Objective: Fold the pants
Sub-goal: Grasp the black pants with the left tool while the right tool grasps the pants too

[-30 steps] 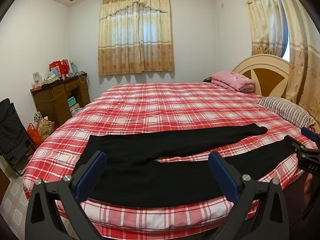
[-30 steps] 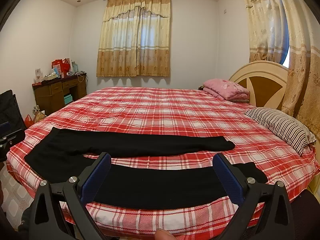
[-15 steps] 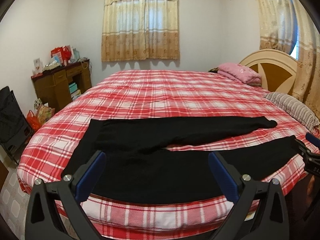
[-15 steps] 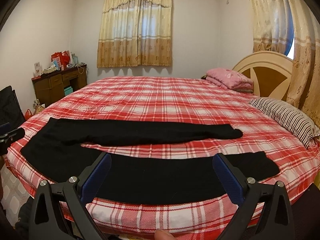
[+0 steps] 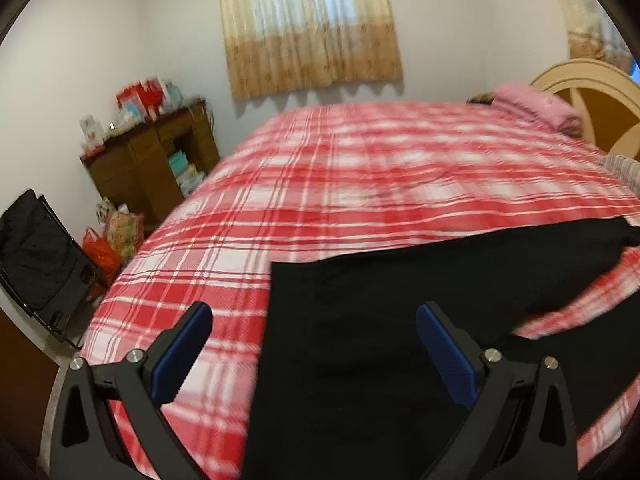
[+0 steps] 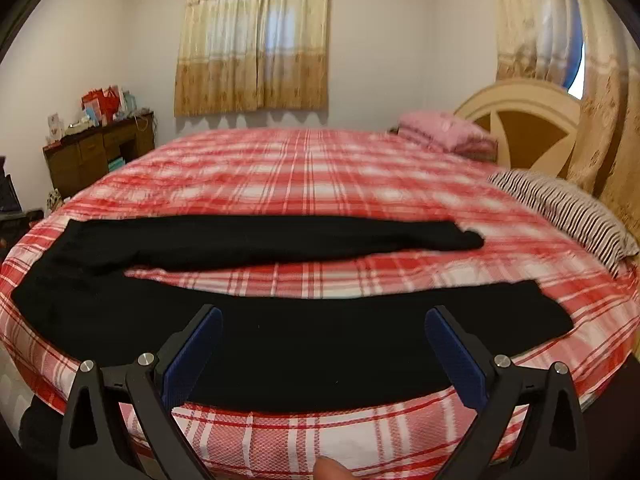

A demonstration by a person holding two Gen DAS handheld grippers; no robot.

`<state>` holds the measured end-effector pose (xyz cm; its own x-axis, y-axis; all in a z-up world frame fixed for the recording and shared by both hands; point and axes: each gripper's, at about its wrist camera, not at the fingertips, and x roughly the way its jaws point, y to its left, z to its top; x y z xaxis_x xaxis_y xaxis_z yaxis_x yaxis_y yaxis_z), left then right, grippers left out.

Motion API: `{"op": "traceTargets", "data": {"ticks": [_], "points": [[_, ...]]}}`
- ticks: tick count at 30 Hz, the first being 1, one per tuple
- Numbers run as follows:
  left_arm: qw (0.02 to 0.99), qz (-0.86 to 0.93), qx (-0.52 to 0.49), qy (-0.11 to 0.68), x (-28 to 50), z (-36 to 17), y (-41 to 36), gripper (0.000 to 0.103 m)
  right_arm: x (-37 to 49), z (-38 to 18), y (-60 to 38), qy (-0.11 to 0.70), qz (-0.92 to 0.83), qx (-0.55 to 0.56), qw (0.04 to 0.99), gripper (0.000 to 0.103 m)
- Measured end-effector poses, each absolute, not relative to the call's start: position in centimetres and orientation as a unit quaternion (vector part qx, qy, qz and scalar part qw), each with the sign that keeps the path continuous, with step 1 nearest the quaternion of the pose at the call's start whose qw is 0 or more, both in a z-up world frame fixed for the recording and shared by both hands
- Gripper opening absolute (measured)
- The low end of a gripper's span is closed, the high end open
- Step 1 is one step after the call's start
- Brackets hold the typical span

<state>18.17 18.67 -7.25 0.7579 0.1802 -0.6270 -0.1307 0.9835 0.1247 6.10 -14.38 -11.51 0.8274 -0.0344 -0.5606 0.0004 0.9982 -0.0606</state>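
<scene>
Black pants (image 6: 280, 332) lie flat on the red plaid bed (image 6: 320, 184), waistband to the left, two legs spread apart and running right. In the left wrist view the waistband end of the pants (image 5: 360, 340) fills the lower middle. My left gripper (image 5: 314, 340) is open, just above the waistband edge, with nothing between its blue pads. My right gripper (image 6: 324, 344) is open too, hovering over the near leg close to the bed's front edge. The left view is motion-blurred.
A striped pillow (image 6: 560, 208) and a pink folded blanket (image 6: 444, 132) sit near the wooden headboard (image 6: 520, 116) on the right. A cluttered brown desk (image 5: 152, 156), bags (image 5: 116, 232) and a black folding chair (image 5: 40, 256) stand left of the bed. A fingertip (image 6: 330, 470) shows at the bottom.
My left gripper has swung left and closer, down toward the waistband end of the pants. My right gripper has moved nearer the near leg. Both stay open.
</scene>
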Motion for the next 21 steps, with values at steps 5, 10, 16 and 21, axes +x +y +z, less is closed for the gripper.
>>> {"op": "traceTargets", "data": {"ticks": [5,10,16,21], "points": [[0.916,0.08,0.011,0.393,23.9,-10.1,22.1,0.088,8.3,-13.1,-14.4,0.328,-0.004,-0.039,0.944,0.102],[0.899,0.049,-0.025,0.434,27.6,-12.6,23.7,0.08,11.0,-13.7,-16.0,0.348,-0.025,-0.052,0.936,0.102],[0.882,0.023,-0.015,0.471,29.7,-14.6,23.7,0.062,14.5,-14.6,-17.5,0.388,-0.088,-0.103,0.911,0.102],[0.876,0.022,-0.006,0.481,30.6,-15.4,23.6,0.059,16.0,-14.5,-18.7,0.395,-0.103,-0.116,0.906,0.102]]}}
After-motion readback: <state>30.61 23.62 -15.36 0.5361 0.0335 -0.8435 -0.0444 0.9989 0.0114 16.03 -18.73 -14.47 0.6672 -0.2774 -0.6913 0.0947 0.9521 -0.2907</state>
